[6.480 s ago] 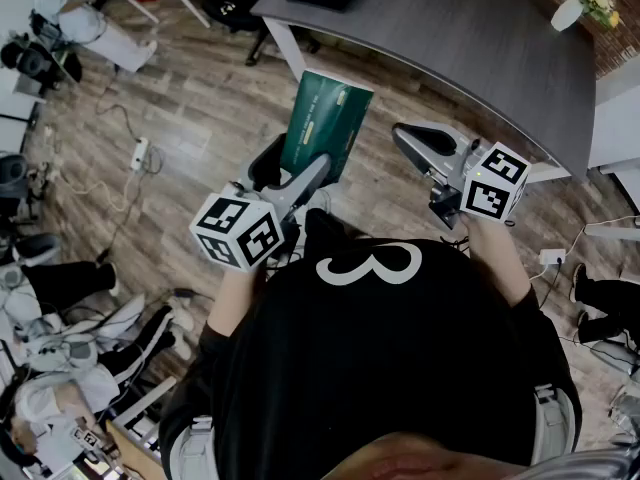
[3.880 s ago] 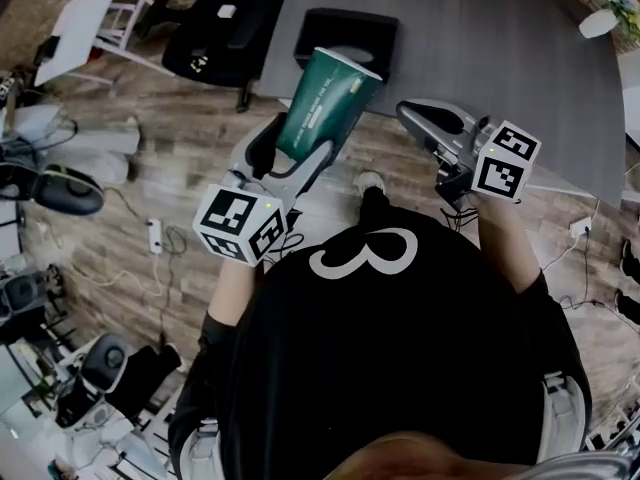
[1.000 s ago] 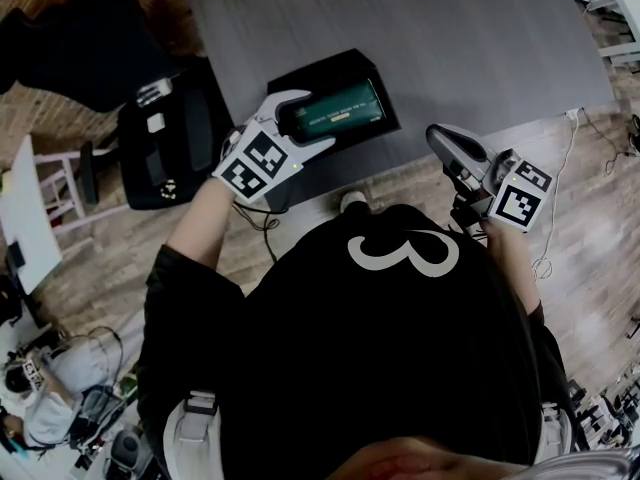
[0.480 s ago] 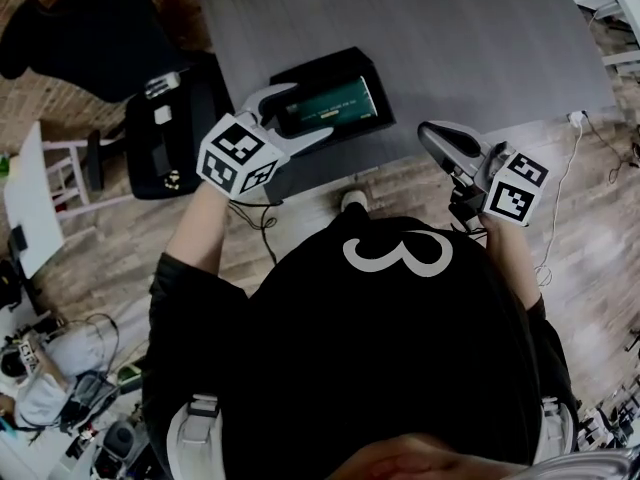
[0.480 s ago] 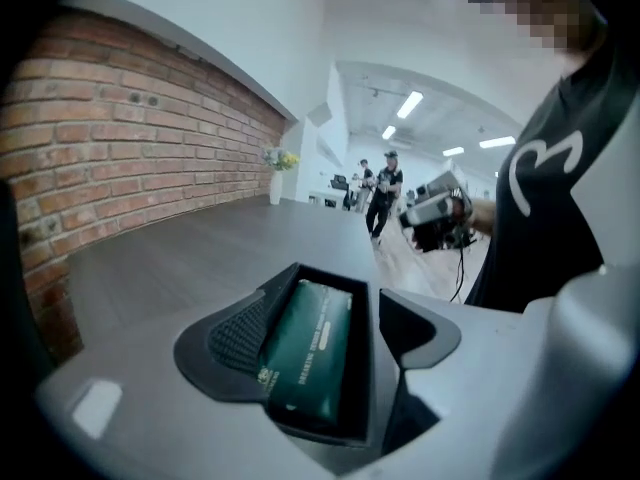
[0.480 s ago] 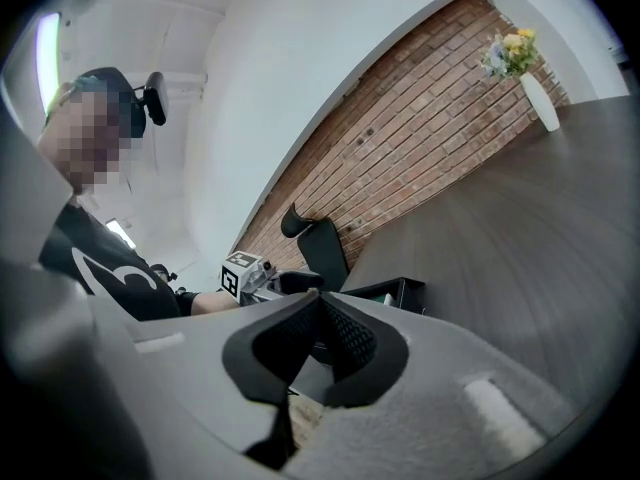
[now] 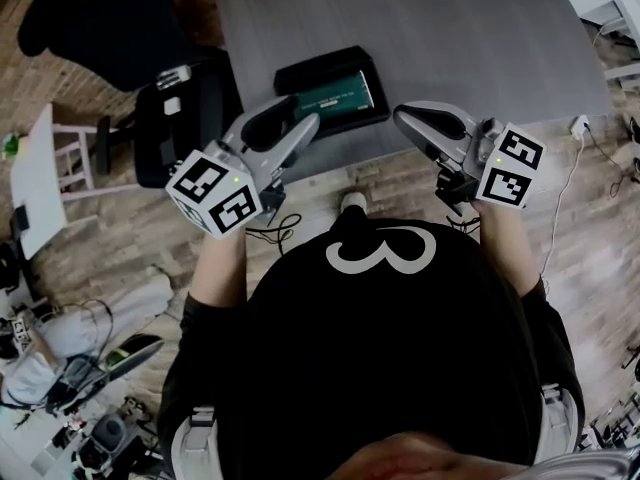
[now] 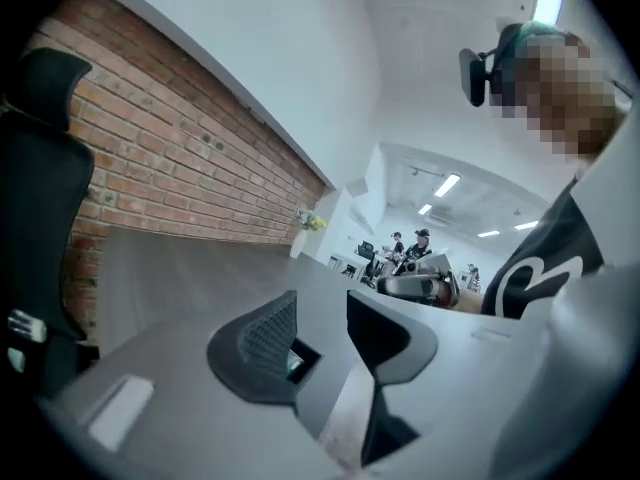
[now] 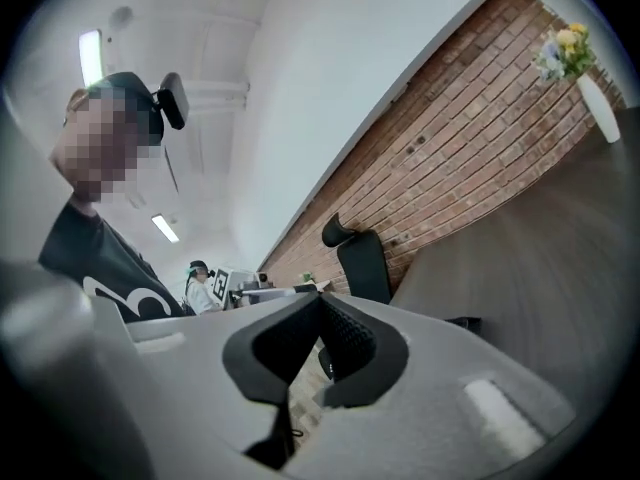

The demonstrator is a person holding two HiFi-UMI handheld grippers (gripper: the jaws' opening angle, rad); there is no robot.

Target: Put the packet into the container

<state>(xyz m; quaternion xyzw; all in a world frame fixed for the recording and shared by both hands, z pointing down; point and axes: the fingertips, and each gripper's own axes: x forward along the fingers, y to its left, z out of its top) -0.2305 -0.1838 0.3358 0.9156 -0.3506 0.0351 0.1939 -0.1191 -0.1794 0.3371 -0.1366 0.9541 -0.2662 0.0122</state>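
Observation:
The green packet [image 7: 338, 95] lies flat inside the black container [image 7: 298, 72] on the grey table [image 7: 450, 28]. My left gripper [image 7: 290, 124] hangs above the table's near edge, just on the near side of the container and clear of it. Its jaws have just been closing; a gap still shows between them with nothing in it, as the left gripper view [image 8: 322, 313] confirms. My right gripper [image 7: 402, 117] is held to the right of the container, over the table edge. Its pads meet at the tip in the right gripper view [image 9: 320, 304], with nothing held.
A black office chair [image 7: 120, 28] stands left of the table, and a small white table [image 7: 30, 178] is further left. Cables and gear lie on the wooden floor [image 7: 130, 238]. A white vase with flowers [image 9: 575, 63] stands at the table's far end.
The left gripper has lifted off the container and drawn back toward me, its jaws narrower than before. The packet stays in the container. The right gripper has risen slightly.

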